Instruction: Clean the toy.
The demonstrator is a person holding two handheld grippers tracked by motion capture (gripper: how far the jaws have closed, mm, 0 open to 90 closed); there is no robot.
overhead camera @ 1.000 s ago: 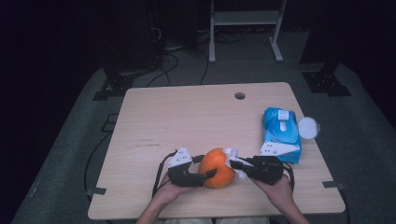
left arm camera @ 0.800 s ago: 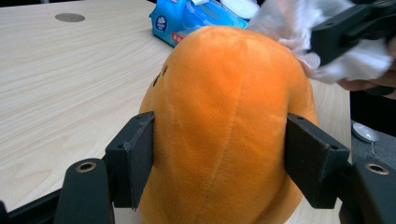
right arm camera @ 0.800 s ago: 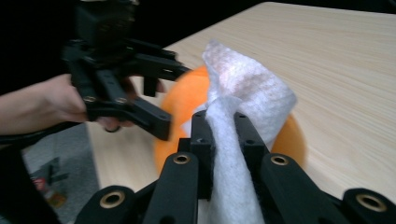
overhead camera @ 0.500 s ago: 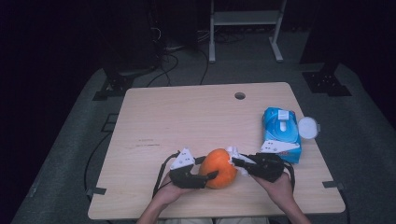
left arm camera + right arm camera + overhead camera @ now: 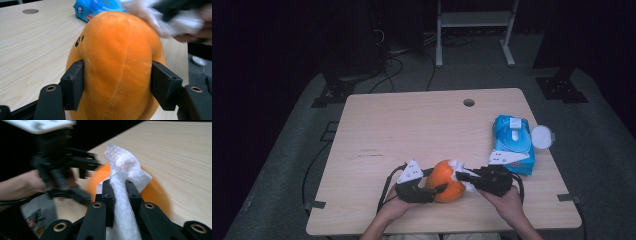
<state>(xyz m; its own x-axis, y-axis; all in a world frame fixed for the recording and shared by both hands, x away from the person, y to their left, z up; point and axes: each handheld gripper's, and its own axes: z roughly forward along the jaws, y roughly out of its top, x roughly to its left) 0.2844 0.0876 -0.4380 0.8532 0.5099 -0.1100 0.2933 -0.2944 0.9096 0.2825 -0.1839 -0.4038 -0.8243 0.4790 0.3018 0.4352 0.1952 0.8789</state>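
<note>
Gripping the orange plush toy by its two sides, the left gripper has its jaws spread wide and pressed against the fabric; the toy sits near the front edge of the table. At the toy's right side, the right gripper is clamped narrowly on a white wipe, which appears to touch the toy's surface, though blur limits certainty. Farther right lies a blue wipe pack.
</note>
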